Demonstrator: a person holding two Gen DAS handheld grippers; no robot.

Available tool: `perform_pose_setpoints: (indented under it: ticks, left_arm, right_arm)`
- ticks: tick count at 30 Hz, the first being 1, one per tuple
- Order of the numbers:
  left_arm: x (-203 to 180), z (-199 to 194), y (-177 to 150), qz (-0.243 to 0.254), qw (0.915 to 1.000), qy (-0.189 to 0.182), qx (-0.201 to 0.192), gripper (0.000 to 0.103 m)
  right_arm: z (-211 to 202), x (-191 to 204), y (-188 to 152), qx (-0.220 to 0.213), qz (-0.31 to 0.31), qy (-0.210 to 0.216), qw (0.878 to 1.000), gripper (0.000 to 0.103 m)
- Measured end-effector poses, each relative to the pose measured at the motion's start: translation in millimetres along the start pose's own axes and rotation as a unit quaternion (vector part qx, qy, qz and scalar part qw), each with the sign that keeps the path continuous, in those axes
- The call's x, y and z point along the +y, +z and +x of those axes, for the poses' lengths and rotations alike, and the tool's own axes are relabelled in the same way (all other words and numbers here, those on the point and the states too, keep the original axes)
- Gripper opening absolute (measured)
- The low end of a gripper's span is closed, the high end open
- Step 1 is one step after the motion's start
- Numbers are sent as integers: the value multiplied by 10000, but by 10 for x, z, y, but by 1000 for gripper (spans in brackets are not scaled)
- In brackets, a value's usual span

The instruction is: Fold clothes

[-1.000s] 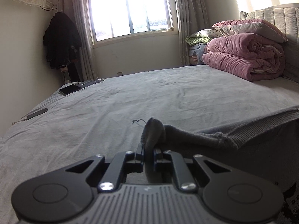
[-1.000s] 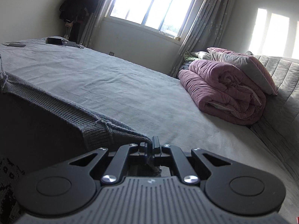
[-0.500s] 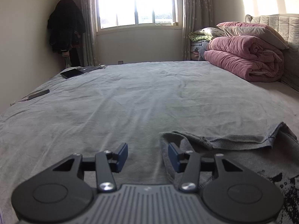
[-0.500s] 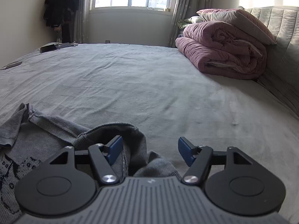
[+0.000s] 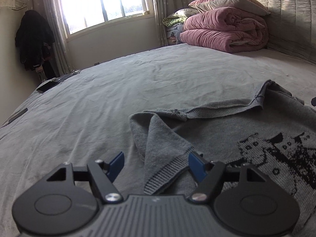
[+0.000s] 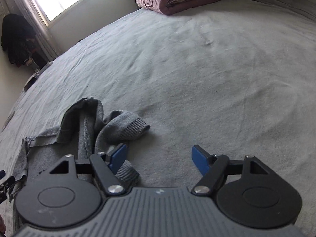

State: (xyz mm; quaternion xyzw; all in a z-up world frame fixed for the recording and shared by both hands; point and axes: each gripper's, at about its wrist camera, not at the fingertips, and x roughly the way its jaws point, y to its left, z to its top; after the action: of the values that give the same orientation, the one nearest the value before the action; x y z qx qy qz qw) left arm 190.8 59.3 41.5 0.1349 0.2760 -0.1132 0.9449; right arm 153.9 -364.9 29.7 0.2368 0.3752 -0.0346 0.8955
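Left claw (image 5: 156,163): jaws spread and opening. Blue pads (image 5: 196,165) stand on either side of a folded sleeve (image 5: 158,144) of the grey sweater (image 5: 246,122), not pressing it. The ribbed cuff (image 5: 165,174) lies in the gap, just beside the right-hand pad; can't tell if it touches. Claw pitched down toward the bed (image 5: 138,83), roughly level in roll.

Right claw (image 6: 159,158): jaws spread and opening, nothing between them but bare bed sheet (image 6: 197,69). Its left-hand pad (image 6: 118,157) sits over a bunched sleeve (image 6: 110,126) whose ribbed cuff (image 6: 136,127) points out across the bed. Claw pitched steeply down; horizon in this view is strongly tilted.

Sweater lies loose on the near part of the bed, in front of both claws. Left wrist view: ribbed hem (image 5: 223,111) runs across the far side of the garment, black cat pattern (image 5: 276,154) facing up at right. Right wrist view: body fabric crumpled at lower left.

Far end of the bed: folded pink quilt (image 5: 223,31) with a pillow (image 5: 227,1) on top, against the padded headboard (image 5: 286,9). Dark tablet (image 5: 47,86) at the far left edge of the bed. Window (image 5: 102,2) with curtains, dark coat (image 5: 33,39) hanging in the corner.
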Motion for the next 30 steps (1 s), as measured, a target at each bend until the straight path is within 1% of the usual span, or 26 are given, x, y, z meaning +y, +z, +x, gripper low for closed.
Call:
perform_pose_setpoints:
  ticks: [1, 2, 4, 5, 6, 7, 8, 9, 10, 11, 12, 15, 16, 17, 18, 20, 21, 22, 23, 25, 26, 27, 28, 30]
  left_arm:
    - [3, 6, -18, 5, 10000, 20, 21, 66]
    - [9, 10, -35, 29, 10000, 50, 44, 62]
    - [44, 23, -49, 26, 9998, 157, 88, 42]
    - [64, 31, -53, 13, 9997, 215, 109, 38]
    - [91, 38, -56, -33, 9996, 254, 131, 27]
    - [123, 40, -58, -96, 9995, 271, 147, 14]
    - [155, 40, -62, -154, 9994, 284, 157, 8]
    - [188, 41, -65, -211, 9992, 297, 166, 3]
    - [217, 39, -70, -258, 9990, 315, 172, 2]
    - [244, 36, -75, -298, 9988, 337, 173, 0]
    - [272, 28, -78, -354, 9986, 352, 170, 0]
    - [352, -16, -70, -573, 9978, 312, 147, 0]
    - [376, -41, -59, -672, 9974, 220, 124, 1]
    - [393, -63, -48, -759, 9970, 98, 105, 2]
    - [397, -78, -37, -812, 9967, -36, 84, 3]
    - [376, -90, -17, -851, 9960, -269, 52, 8]
    - [343, -81, -18, -803, 9963, -311, 67, 15]
    - [307, -69, -24, -734, 9967, -344, 80, 22]
    - [271, -58, -37, -641, 9972, -375, 84, 27]
    - [201, -39, -68, -426, 9981, -434, 83, 42]
    - [172, -32, -81, -340, 9984, -450, 75, 46]
    - [154, -29, -90, -293, 9985, -462, 60, 51]
    - [140, -26, -99, -260, 9985, -482, 43, 52]
    - [133, -4, -114, -232, 9986, -476, 66, 52]
  right_arm:
    - [14, 8, 4, 37, 116, 197, 9997, 76]
    - [29, 26, 0, 93, 204, 330, 9992, 76]
    - [53, 97, -31, 186, 144, 309, 9992, 76]
    - [65, 138, -49, 226, 82, 265, 9994, 75]
    - [67, 165, -61, 249, 36, 228, 9994, 73]
    - [60, 180, -66, 253, 4, 198, 9995, 69]
    - [52, 190, -71, 263, 1, 202, 9995, 59]
    - [45, 185, -74, 287, 42, 266, 9992, 54]
    - [39, 170, -78, 330, 90, 354, 9988, 46]
    - [34, 166, -86, 364, 101, 415, 9984, 43]
    - [33, 178, -96, 377, 62, 428, 9984, 41]
    - [38, 203, -117, 371, -48, 395, 9985, 27]
    - [34, 206, -114, 330, -47, 364, 9988, 9]
    - [14, 216, -111, 257, -58, 343, 9991, 6]
    - [-21, 236, -102, 150, -88, 320, 9993, 6]
    - [-107, 284, -74, -82, -176, 249, 9995, 5]
    - [-159, 321, -59, -200, -265, 173, 9993, 5]
    - [-210, 361, -48, -320, -401, 4, 9987, 5]
    - [-253, 389, -38, -425, -548, -207, 9974, 5]
    - [-327, 399, -19, -591, -733, -644, 9935, 5]
    - [-364, 381, -9, -662, -752, -835, 9915, 5]
    - [-408, 350, 1, -740, -742, -1022, 9892, 5]
    - [-450, 315, 11, -803, -725, -1169, 9872, 5]
    - [-474, 247, 22, -815, -700, -1301, 9857, 5]
